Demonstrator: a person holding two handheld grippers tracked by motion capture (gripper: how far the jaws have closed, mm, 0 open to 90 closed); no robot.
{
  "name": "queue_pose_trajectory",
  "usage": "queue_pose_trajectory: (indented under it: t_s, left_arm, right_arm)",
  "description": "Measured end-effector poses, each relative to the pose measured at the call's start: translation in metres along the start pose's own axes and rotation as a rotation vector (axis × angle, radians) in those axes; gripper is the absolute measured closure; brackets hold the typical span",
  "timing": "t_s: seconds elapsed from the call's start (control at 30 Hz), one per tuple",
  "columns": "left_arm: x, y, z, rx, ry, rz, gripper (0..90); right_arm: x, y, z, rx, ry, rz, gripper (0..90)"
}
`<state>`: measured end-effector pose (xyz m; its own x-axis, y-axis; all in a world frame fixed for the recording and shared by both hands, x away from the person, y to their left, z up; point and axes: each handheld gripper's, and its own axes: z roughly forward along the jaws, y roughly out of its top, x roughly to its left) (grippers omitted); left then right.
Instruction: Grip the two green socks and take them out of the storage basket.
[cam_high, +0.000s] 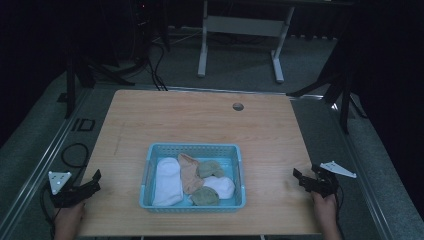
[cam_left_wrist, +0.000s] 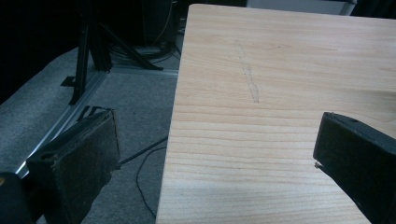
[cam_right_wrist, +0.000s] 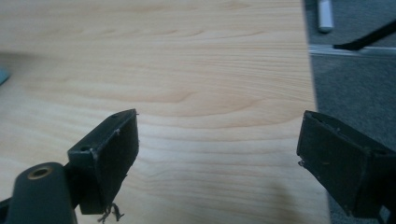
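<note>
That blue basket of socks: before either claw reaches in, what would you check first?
1. Left gripper jaws open, nothing between: ok.
2. Right gripper jaws open, nothing between: ok.
3. Blue basket flat on the table, midway between both grippers: ok.
4. White sock lying on top at the basket's left, reachable: ok.
5. Whether the socks are tangled underneath: cannot tell.

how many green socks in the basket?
2. One green sock lies mid-basket toward the back, the other green sock at the front wall of the basket. More may be hidden beneath.
</note>
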<state>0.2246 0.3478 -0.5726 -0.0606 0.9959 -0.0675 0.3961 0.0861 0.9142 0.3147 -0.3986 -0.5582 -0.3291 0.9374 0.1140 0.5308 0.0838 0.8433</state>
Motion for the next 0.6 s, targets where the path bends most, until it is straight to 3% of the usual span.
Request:
queue_pose_trajectory:
  t_s: [0.13, 0.23, 0.43, 0.6]
  left_arm:
    - [0.0, 0.0, 0.0, 0.001, 0.0, 0.0, 0.7]
    - [0.0, 0.0, 0.0, 0.002, 0.001, 0.001, 0.7]
    - [0.0, 0.0, 0.0, 0.002, 0.0, 0.001, 0.7]
    - [0.0, 0.0, 0.0, 0.004, -0.002, -0.001, 0.7]
  right_arm:
    - [0.002, 0.002, 0.001, 0.042, 0.074, -0.046, 12.9]
    - [0.003, 0.004, 0.003, 0.084, 0.186, -0.1, 13.0]
    - [0.014, 0.007, 0.007, 0.187, 0.355, -0.251, 13.4]
    - [0.023, 0.012, 0.009, 0.284, 0.457, -0.362, 13.5]
